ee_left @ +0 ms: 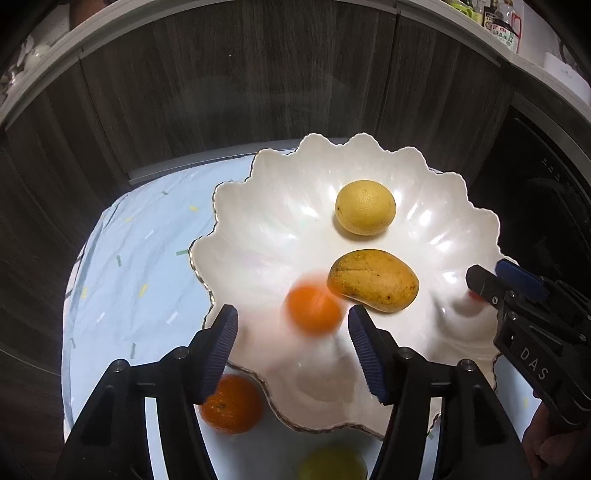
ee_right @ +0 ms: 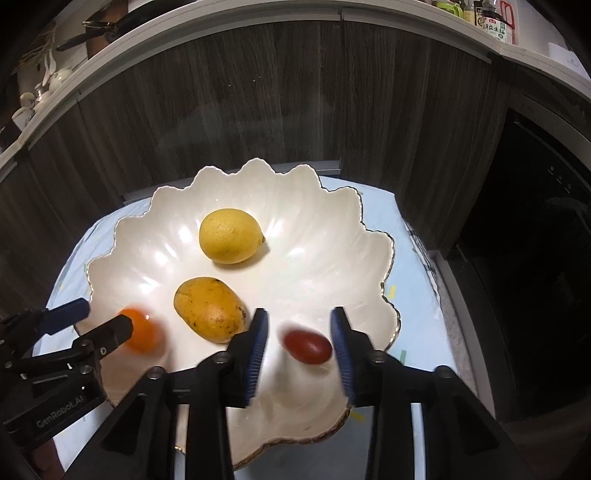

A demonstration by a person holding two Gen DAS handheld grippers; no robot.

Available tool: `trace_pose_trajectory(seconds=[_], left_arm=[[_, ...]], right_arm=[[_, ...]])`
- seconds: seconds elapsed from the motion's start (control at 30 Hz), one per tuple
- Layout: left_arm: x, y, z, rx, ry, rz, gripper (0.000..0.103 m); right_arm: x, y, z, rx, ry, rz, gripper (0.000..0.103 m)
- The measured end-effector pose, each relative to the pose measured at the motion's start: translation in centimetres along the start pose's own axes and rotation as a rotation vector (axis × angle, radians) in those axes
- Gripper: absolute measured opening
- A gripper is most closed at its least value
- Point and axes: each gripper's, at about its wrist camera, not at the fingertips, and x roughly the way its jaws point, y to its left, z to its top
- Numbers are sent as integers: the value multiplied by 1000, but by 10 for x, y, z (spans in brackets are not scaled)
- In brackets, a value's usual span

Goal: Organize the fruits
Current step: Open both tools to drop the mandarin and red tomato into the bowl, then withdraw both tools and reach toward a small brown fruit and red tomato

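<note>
A white scalloped bowl (ee_left: 258, 236) (ee_right: 325, 243) holds a lemon (ee_left: 365, 207) (ee_right: 230, 236) and a mango (ee_left: 373, 285) (ee_right: 209, 309). A motion-blurred orange (ee_left: 314, 310) (ee_right: 142, 334) lies in the bowl between the open fingers of my left gripper (ee_left: 292, 339) (ee_right: 99, 319), free of the pads. A small dark red fruit (ee_right: 307, 346), also blurred, lies in the bowl between the open fingers of my right gripper (ee_right: 299, 350) (ee_left: 487, 275), not touching them. A second orange (ee_left: 231, 406) sits on the table outside the bowl, beside a yellow-green fruit (ee_left: 332, 463).
The bowl stands on a small round table with a light blue cloth (ee_left: 122, 266) (ee_right: 413, 332). Dark wood cabinet fronts (ee_left: 240, 92) rise behind it. A dark oven front (ee_right: 535, 277) is at the right. A counter above carries bottles (ee_right: 491, 22).
</note>
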Motion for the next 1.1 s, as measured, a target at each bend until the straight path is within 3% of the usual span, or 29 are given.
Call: trace_pose_trajectory(seconds=[0.1, 0.2, 0.37, 1.1], left_arm=[[0, 0, -1, -1, 2, 6, 64], [-2, -1, -2, 1, 1, 13, 68], [-10, -1, -2, -3, -16, 24, 78], [-56, -7, -10, 2, -74, 40, 78]], right_arm=[[-5, 0, 0, 9, -23, -14, 69], [-9, -1, 0, 10, -34, -25, 80], [-13, -4, 0, 20, -32, -38, 83], [-56, -5, -6, 17, -92, -50, 83]])
